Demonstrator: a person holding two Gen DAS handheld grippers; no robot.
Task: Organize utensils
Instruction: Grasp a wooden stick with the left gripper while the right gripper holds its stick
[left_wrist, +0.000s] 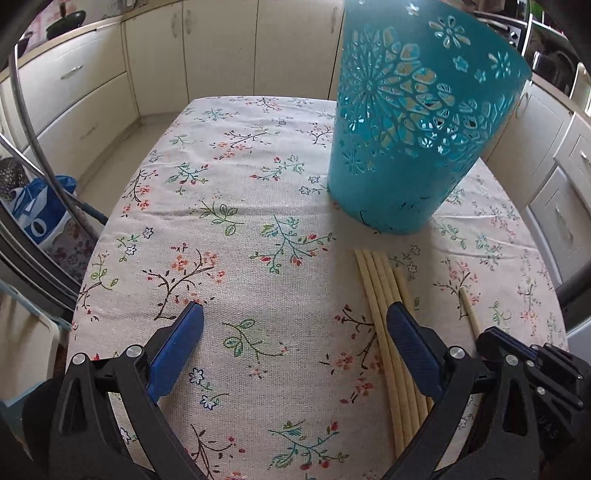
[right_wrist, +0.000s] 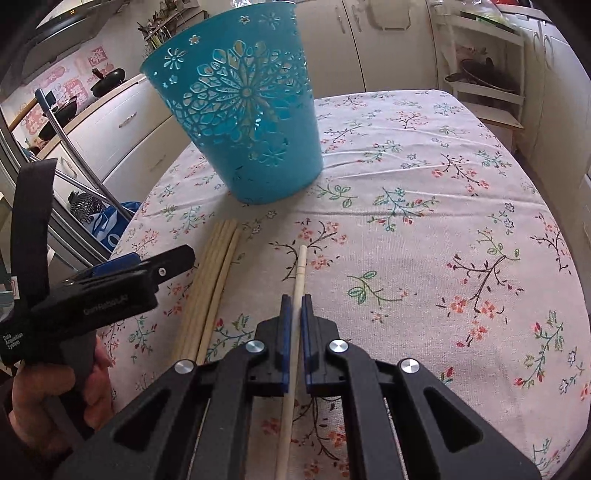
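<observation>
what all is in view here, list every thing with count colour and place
basket: one, teal with cut-out flower pattern, upright on the table beyond the chopsticks
bundle of chopsticks: about four or five, pale wood, lying side by side on the cloth in front of the basket
single chopstick: one, pale wood, apart from the bundle, to its right in the right wrist view
tablecloth: one, off-white with floral print, covering the table
cabinets: several, cream, along the walls behind
bag: one, blue and white, on the floor left of the table
pans: two or so, black, on the counter far left
left tool: one, black with blue pads, open above bare cloth beside the bundle
right tool: one, black with blue pads, shut on the single chopstick
hand: one, gripping the left tool's handle
</observation>
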